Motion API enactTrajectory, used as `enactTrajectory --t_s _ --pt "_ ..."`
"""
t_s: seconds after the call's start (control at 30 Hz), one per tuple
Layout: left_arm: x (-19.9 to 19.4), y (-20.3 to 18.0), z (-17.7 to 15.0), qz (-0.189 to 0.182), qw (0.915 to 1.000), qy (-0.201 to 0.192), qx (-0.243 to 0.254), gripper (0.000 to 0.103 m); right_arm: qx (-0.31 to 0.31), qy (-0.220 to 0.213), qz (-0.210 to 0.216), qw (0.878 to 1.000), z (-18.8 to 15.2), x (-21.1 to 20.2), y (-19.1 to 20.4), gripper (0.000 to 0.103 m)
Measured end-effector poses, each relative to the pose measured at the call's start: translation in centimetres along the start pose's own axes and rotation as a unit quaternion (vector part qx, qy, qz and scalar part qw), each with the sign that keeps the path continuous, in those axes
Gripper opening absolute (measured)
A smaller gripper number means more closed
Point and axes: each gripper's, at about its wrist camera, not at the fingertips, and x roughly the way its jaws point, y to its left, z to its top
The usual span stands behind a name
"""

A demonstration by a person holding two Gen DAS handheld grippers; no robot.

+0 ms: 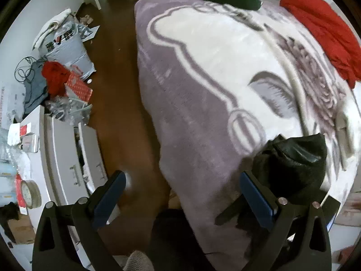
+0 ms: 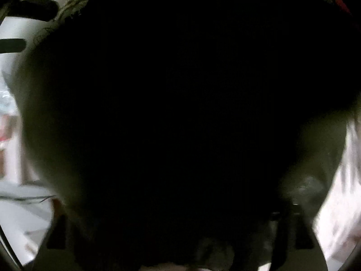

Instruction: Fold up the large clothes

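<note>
Bedroom clutter at nine o'clock, brown floor, and the bed point(image 1: 191, 117) under a lilac-and-white blanket fills the left wrist view; left tongs point(image 1: 182, 194) spread wide, gripping nothing; the black garment point(image 1: 293, 164) sits bunched at four o'clock, just beside the right-hand finger; it looks soft, limp, light, so a hem or shoulder edge seems the place to pinch; right view is smothered in dark cloth point(image 2: 180, 113); right tongs' state, cannot tell.
</note>
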Motion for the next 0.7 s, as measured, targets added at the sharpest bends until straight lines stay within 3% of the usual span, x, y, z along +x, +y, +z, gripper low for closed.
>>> enactTrajectory --t_s 0.03,0.1,0.2,0.27,0.33,0.4,0.43,0.47,0.57,0.63,0.7 --pt "-0.3 -0.4 0.2 -0.009 0.9999 -0.004 0.002 0.103 0.0 -0.002 0.029 1.0 -0.1 -0.8 -0.4 0.083" --pt "-0.5 -1.4 0.6 -0.027 0.9996 -0.009 0.008 0.103 0.02 -0.002 0.13 0.991 -0.7 -3.0 -2.3 0.083" --pt "-0.3 -3.6 1.0 -0.061 0.998 0.001 0.018 0.103 0.109 -0.01 0.282 0.953 -1.4 -6.6 -7.1 0.083" --pt "0.5 -5.1 0.8 -0.075 0.9967 0.007 0.028 0.103 0.18 -0.029 0.303 0.935 -5.7 -8.7 -9.7 0.083" --pt "2.0 -6.5 0.3 -0.074 0.9959 0.019 0.048 0.103 0.263 -0.036 0.28 0.923 -9.4 -7.9 -15.5 0.083" --pt "5.2 -7.8 -1.0 -0.039 0.9946 0.038 0.088 0.103 0.332 -0.026 0.244 0.911 -9.7 -5.2 -21.5 0.083" --pt "7.4 -8.2 -2.0 -0.011 0.9923 0.056 0.11 0.103 0.349 -0.019 0.251 0.903 -10.2 -4.0 -23.5 0.083" --pt "10.0 -8.3 -3.2 0.014 0.9888 0.073 0.129 0.103 0.36 -0.006 0.274 0.892 -10.3 -2.1 -24.3 0.083" --pt "14.4 -6.7 -5.0 0.012 0.9884 0.101 0.113 0.103 0.337 0.042 0.369 0.865 -9.9 4.4 -26.0 0.085" --pt "14.4 -5.5 -4.6 -0.012 0.9907 0.103 0.089 0.103 0.316 0.055 0.408 0.855 -8.1 6.5 -27.4 0.089" --pt "13.9 -5.4 -4.2 -0.006 0.9906 0.098 0.095 0.103 0.305 0.055 0.415 0.856 -6.9 7.8 -26.9 0.089"
